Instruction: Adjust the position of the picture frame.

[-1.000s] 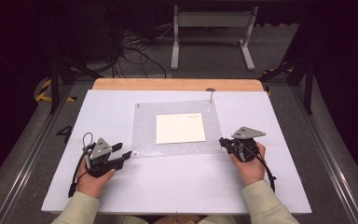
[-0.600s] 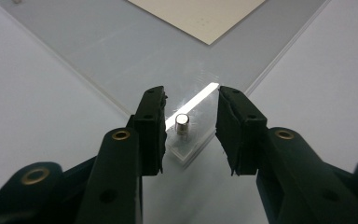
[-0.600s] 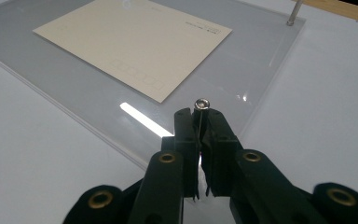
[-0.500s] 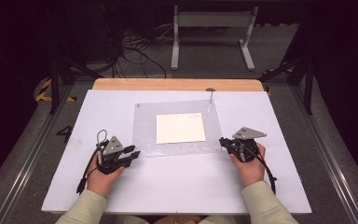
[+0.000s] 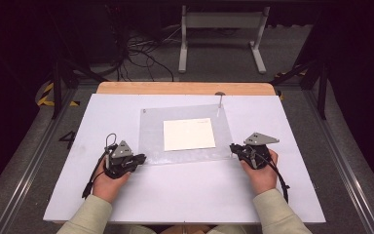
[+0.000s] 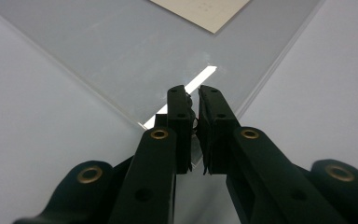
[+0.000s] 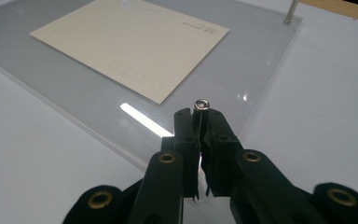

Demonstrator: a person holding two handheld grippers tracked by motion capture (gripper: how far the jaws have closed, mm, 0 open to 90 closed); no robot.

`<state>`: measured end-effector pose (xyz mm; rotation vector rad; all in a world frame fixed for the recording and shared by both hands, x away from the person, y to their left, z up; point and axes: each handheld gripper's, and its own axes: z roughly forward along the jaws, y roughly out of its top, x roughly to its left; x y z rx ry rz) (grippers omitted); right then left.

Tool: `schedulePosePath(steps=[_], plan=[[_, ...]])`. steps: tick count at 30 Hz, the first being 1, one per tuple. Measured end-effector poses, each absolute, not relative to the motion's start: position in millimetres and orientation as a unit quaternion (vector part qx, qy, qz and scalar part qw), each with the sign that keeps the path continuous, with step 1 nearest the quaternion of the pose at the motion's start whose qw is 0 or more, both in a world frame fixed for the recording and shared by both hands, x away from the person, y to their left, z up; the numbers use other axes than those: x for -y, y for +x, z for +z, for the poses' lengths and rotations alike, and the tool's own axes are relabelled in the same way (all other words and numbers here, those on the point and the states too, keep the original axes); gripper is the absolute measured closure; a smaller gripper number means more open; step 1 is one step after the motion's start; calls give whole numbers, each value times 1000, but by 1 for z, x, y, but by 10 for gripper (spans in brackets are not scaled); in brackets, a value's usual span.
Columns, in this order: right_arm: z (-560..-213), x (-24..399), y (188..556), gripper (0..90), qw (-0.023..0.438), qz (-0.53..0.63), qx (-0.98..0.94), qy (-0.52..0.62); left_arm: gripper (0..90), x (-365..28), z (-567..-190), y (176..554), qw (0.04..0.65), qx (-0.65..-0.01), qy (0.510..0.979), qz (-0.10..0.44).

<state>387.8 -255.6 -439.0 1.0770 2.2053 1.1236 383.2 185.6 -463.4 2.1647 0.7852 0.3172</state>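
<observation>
On the white bench point(image 5: 185, 195) a clear plastic sheet point(image 5: 151, 136) is lying flat, and a cream card point(image 5: 189, 134) is sitting on the middle of it. In the right gripper view the card point(image 7: 130, 51) is carrying a short line of small print near one edge and a row of small printed boxes near another, all too small to read.

The left hand-held gripper point(image 5: 139, 158) is resting at the sheet's near left corner. In the left gripper view its jaws have just been closing and are now standing almost together over that corner of the sheet point(image 6: 121, 56), with a thin dark thing between the pads that is too small to make out; whether the pads are pinching the corner itself is not clear.

The right hand-held gripper point(image 5: 233, 147) is sitting at the sheet's near right corner. In the right gripper view point(image 7: 199, 122) its jaws are narrow and are clamping a thin metal pin point(image 7: 201, 104), whose round silver head is poking up just above the fingertips. A second pin point(image 5: 219, 97) is standing upright at the sheet's far right corner, with the wooden board point(image 5: 185, 88) lying along the far edge of the bench behind it.
</observation>
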Motion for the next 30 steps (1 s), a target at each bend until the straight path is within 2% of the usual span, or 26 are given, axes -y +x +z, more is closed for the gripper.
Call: schedulePosePath(steps=[6, 11, 19, 25, 30], plan=[[-438, 268, 389, 844, 223, 404, -788, 408, 840, -168, -457, 361, 378, -224, 895, 79], [-437, 275, 389, 844, 227, 401, -784, 417, 840, -156, -455, 349, 372, -171, 911, 51], [-437, 286, 390, 844, 234, 398, -775, 431, 840, -126, -455, 332, 379, -87, 921, -23], [-437, 295, 392, 843, 239, 398, -765, 446, 840, -100, -455, 318, 378, -55, 923, -38], [-437, 299, 393, 840, 239, 402, -760, 451, 835, -96, -455, 315, 383, -50, 922, -41]])
